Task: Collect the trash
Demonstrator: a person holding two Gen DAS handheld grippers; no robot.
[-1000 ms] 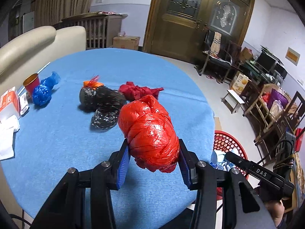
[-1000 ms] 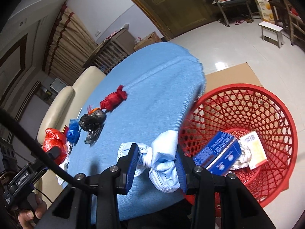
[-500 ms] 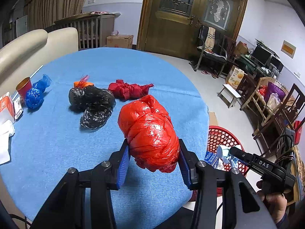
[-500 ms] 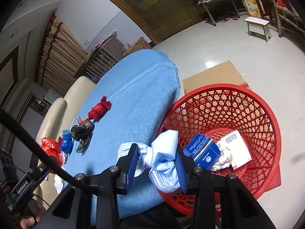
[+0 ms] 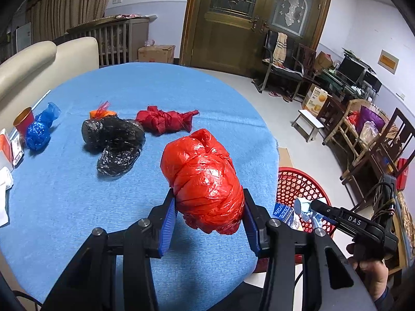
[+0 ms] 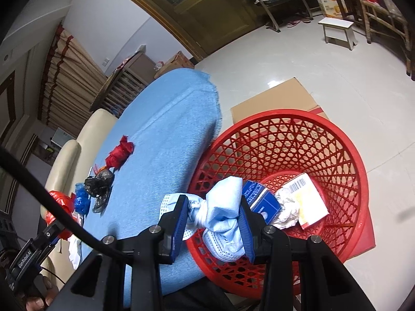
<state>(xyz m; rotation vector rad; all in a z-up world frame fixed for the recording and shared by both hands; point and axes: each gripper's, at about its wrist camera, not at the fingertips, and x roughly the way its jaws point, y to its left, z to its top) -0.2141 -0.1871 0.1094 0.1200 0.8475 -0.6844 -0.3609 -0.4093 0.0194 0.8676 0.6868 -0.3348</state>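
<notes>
Your right gripper (image 6: 213, 216) has carried its soft blue wad (image 6: 223, 215), pinched mid-knot, over the red basket (image 6: 345, 155). Left gripper (image 5: 209, 213) squeezes the light, crinkly red bag (image 5: 203, 178) above the table (image 5: 168, 88); slippery, hold mid-body.

Red bag bundle (image 5: 205, 184): knotted, crinkled, clamped above the worktop (image 5: 168, 90). Pale blue wad (image 6: 220, 215): twisted, clamped above the red basket (image 6: 345, 155) rim.

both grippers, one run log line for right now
left gripper: shut on red bag | right gripper: shut on blue wad, over red basket | release: not yet
</notes>
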